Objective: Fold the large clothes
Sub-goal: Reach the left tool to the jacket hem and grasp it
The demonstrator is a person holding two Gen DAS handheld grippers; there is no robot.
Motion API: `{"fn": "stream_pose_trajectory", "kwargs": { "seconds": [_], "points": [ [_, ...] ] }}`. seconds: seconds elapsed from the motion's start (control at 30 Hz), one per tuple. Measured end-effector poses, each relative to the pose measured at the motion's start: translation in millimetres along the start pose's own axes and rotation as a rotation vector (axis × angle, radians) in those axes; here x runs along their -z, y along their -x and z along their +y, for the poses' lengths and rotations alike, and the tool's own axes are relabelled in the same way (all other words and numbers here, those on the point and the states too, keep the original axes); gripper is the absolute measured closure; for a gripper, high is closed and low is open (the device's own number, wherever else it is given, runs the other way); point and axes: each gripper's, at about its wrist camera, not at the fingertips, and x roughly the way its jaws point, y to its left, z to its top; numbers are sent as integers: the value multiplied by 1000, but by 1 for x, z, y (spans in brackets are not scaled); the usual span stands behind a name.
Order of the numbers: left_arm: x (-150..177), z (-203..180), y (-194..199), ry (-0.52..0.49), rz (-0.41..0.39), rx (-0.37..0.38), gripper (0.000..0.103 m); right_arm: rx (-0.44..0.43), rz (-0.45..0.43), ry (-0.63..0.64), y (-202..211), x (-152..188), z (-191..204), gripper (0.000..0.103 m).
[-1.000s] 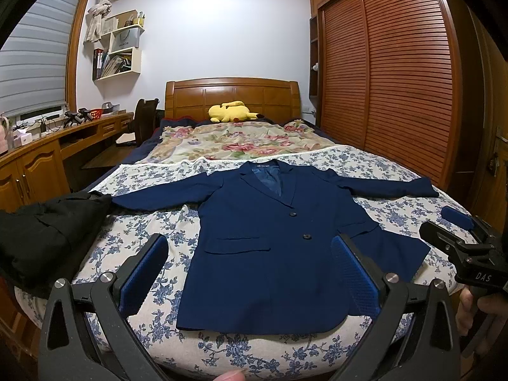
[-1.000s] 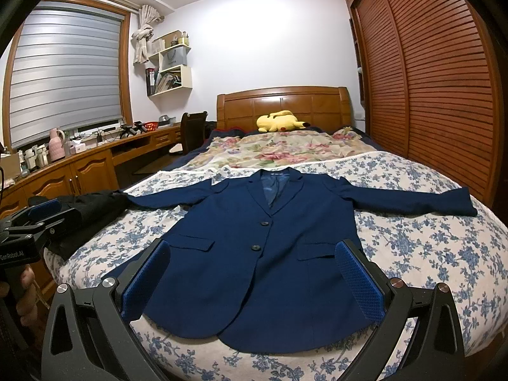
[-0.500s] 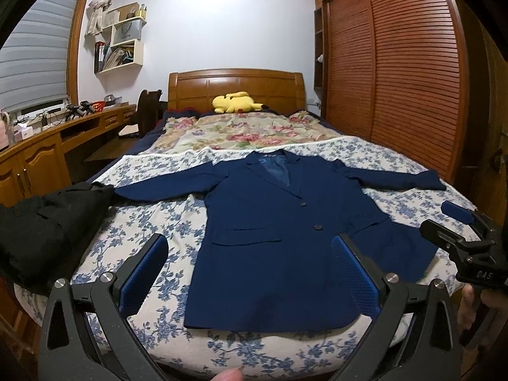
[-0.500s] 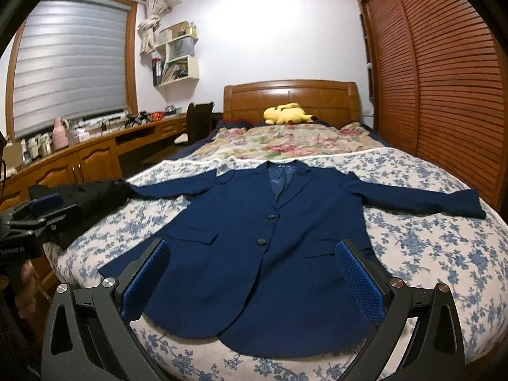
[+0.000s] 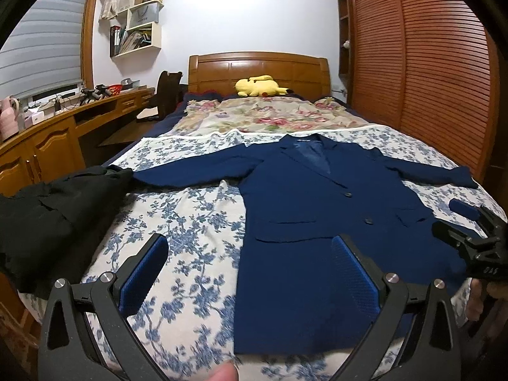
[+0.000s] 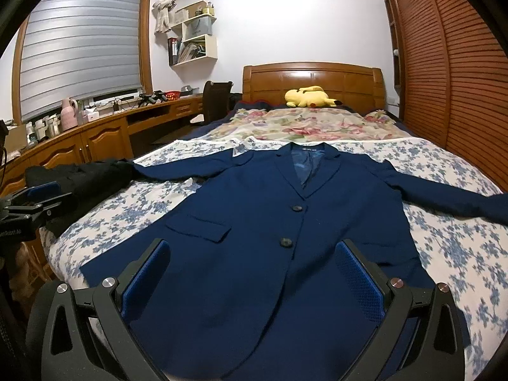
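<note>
Both grippers, left (image 5: 249, 265) & right (image 6: 252, 271), jaws apparently wide apart.

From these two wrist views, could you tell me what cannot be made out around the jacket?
- Blue jacket: the near hem in the right wrist view is covered by the right gripper.
- Black garment: cut off by the left wrist view's edge.
- Shelf: contents too small to read.

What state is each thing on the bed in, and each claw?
Navy blazer: flat, face up, buttoned, both sleeves spread out.
Black garment: bunched at the bed's left edge, unfolded.
Yellow plush: lying by the headboard.
Floral quilt: spread across the far half of the bed.
Left claw: open, holding nothing.
Right claw: open, holding nothing.
</note>
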Motion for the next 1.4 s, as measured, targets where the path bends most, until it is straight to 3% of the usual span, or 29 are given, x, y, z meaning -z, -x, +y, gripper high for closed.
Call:
{"fn": "stream_pose_trajectory", "kwargs": {
  "seconds": [0.33,0.47,0.7,0.9,1.07,1.27,1.4],
  "points": [
    [-27,23,-38,16,20,25,0,-35,-44,16,-49,-27,1,0],
    [-33,30,-54,-3,30,-5,0,-55,-47,16,-74,-31,4,0],
    [-40,46,-85,-14,75,-55,0,-91,26,48,-137,-36,9,0],
    [-50,60,-114,-29,118,-31,0,-110,159,77,-188,3,14,0],
    [-64,79,-151,15,172,10,1,-124,162,85,-185,8,13,0],
    [-80,107,-199,46,235,6,19,-128,172,82,-192,6,12,0],
    [-84,133,-229,84,251,-41,35,-128,175,82,-190,3,12,0]
  ]
}}
